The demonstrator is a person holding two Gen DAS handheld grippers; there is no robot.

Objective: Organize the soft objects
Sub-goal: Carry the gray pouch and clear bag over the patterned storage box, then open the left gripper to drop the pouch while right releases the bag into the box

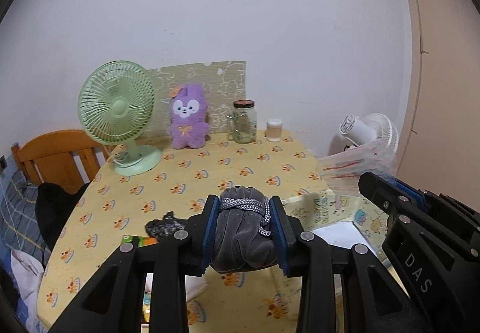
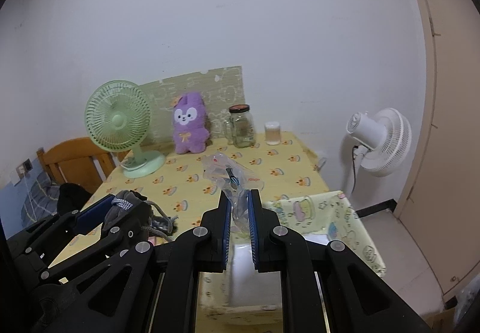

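My left gripper (image 1: 244, 207) is shut on a grey velvet drawstring pouch (image 1: 244, 231) with a grey-white cord, held above the table's near edge; it also shows in the right wrist view (image 2: 127, 207). My right gripper (image 2: 240, 202) is shut on a clear plastic bag (image 2: 229, 174), held over a yellow fabric storage box (image 2: 354, 213) with cartoon prints at the table's right front. The same bag (image 1: 354, 165) and box (image 1: 330, 210) show in the left wrist view. A purple plush bunny (image 1: 187, 117) stands at the back of the table.
The table has a yellow patterned cloth (image 1: 210, 171). A green desk fan (image 1: 120, 117), a glass jar (image 1: 244, 121) and a small cup (image 1: 274, 129) stand at the back. A dark small item (image 1: 163, 225) lies near my left gripper. A white fan (image 2: 381, 141) stands right; a wooden chair (image 1: 57, 153) left.
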